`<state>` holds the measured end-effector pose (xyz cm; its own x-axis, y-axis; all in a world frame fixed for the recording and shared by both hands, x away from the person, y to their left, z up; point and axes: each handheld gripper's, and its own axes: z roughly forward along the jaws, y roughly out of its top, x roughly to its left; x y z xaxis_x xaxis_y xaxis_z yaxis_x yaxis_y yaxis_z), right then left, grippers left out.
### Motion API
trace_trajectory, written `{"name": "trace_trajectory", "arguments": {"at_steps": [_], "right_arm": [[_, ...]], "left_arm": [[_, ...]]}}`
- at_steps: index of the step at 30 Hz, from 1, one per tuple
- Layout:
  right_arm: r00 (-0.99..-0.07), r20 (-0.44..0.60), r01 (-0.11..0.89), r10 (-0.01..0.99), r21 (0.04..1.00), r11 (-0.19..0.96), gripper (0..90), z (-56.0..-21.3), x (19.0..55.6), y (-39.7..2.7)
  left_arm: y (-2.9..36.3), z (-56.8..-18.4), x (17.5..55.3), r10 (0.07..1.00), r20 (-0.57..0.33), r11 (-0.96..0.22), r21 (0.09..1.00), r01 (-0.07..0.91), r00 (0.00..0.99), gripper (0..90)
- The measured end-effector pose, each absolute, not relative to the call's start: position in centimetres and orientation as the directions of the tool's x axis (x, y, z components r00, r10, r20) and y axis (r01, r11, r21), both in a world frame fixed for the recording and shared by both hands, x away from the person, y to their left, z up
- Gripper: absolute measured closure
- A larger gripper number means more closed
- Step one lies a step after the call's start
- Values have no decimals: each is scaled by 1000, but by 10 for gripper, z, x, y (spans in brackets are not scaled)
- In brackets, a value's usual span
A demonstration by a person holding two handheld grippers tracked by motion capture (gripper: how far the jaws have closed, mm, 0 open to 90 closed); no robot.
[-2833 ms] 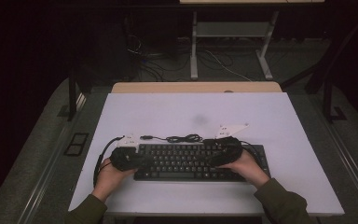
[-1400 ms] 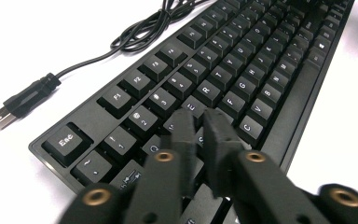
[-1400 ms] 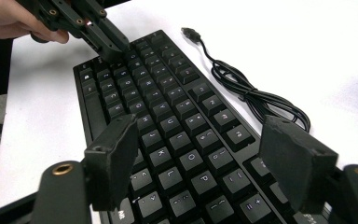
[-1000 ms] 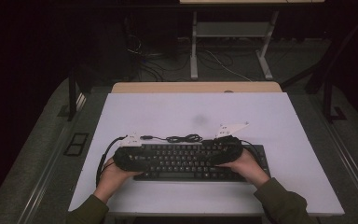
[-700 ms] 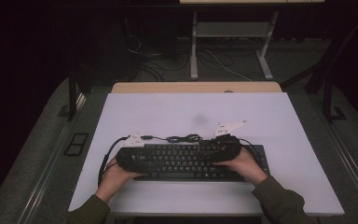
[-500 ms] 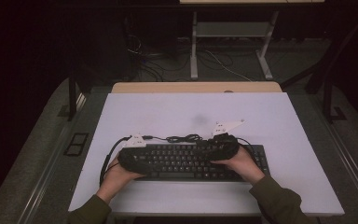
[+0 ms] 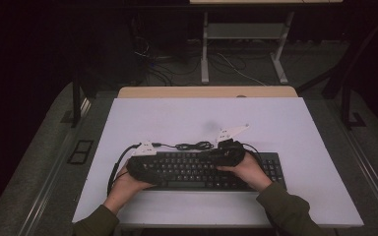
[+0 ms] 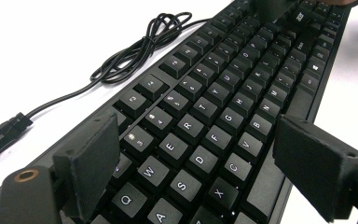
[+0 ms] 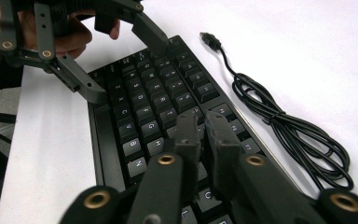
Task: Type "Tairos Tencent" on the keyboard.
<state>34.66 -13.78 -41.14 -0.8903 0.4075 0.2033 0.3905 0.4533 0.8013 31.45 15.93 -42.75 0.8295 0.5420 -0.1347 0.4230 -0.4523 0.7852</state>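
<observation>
- Keyboard point(image 7: 197, 169): black, full-size, low-profile body with raised square keycaps and white legends; lies flat on the near half of the surface, long side toward me, number pad end to my right
- Reason for its placing, as I judge it: it sits square in front of me so both my claws can reach the key rows from either end
- Keyboard cable point(image 8: 135, 46): thin, black, bunched in loose loops just beyond the far edge of the keyboard; its plug point(image 9: 209, 38) lies free on the surface, connected to nothing
- My left claw point(image 7: 145, 164): open wide, jaws standing apart over the left letter block; in the left claw view the pads frame the Q-to-C keys with nothing between them; whether the jaw tips touch the keyboard's edges I cannot tell
- Reason, as I judge it: I hold it spread and low over that end, either to steady the keyboard or to span it for a lift
- My right claw point(image 7: 229, 155): jaws drawn together, only a narrow gap left, gripping nothing; the joined tips point down at the middle key rows
- Reason, as I judge it: closed jaws make one blunt point, suited to pressing a single key
- My hands: one wrapped round each claw, forearms in dark green sleeves point(image 7: 285, 209)
- Surface point(image 7: 295, 123): pale, matte, bare beyond the keyboard and cable
</observation>
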Motion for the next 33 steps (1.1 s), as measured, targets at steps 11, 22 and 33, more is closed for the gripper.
{"name": "trace_trajectory", "arguments": {"at_steps": [11,22,33], "right_arm": [[-891,196,397,410,774,494,891,-422,347,-132],[-894,180,394,410,751,530,891,-430,346,-126],[-891,171,401,421,731,552,892,-434,346,-123]], "left_arm": [[159,-428,314,543,-137,-447,788,423,828,115],[158,-428,314,544,-128,-446,792,416,829,80],[155,-430,314,550,-130,-455,781,427,825,0]]}}
